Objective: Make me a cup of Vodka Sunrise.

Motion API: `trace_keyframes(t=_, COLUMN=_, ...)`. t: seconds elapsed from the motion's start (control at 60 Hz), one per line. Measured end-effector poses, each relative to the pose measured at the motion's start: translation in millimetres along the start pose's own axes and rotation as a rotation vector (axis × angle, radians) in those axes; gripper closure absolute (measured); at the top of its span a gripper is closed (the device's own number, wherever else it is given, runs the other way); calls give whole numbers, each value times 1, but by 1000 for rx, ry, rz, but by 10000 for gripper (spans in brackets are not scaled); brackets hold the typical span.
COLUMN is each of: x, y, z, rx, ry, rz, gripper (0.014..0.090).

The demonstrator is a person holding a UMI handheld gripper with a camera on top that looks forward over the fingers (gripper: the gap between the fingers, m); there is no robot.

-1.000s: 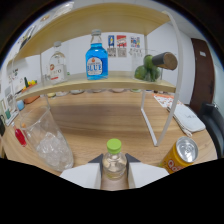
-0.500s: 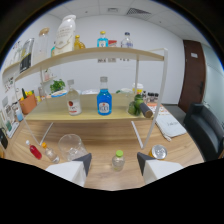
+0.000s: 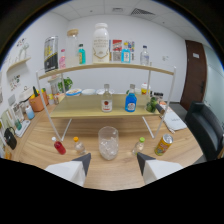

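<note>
Gripper (image 3: 114,165) pulled well back from the table, fingers spread apart, nothing between them. Judged: a survey stance before choosing a bottle.

Landmark: the clear glass (image 3: 108,142) holding ice, standing on the wooden table (image 3: 45,145) just ahead of the fingers and centred between them. Likely set mid-table so each ingredient can be poured into it.

- Left of the glass, near: a small bottle with an orange cap (image 3: 78,145); further left, a small red bottle (image 3: 59,146), leaning. Probably the juice and the red syrup, kept close for pouring.
- Right of the glass, near: a small bottle with a green cap (image 3: 139,145). Further right, a yellow can (image 3: 163,144), upright.
- Behind and above the glass, on the lower shelf (image 3: 85,112): a clear bottle with a red label (image 3: 106,99), probably the vodka; a blue bottle (image 3: 131,99) just right of it. Both upright, well apart from the glass, so a reach over it is needed.
- Top shelf, high above the glass: a large white bottle (image 3: 101,43) and other containers, labels unreadable.

Drink not yet begun, judging by the glass showing only ice.
</note>
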Motion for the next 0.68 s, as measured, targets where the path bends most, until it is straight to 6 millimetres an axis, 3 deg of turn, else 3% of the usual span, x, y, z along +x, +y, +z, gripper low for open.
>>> trace_keyframes(t=0.25, x=-15, y=0, z=-2, rx=-1, ry=-10, rz=-22, gripper=186)
trace_keyframes(t=0.683, x=-15, y=-6, z=0, rx=6, ry=-4, rz=-41, gripper=184)
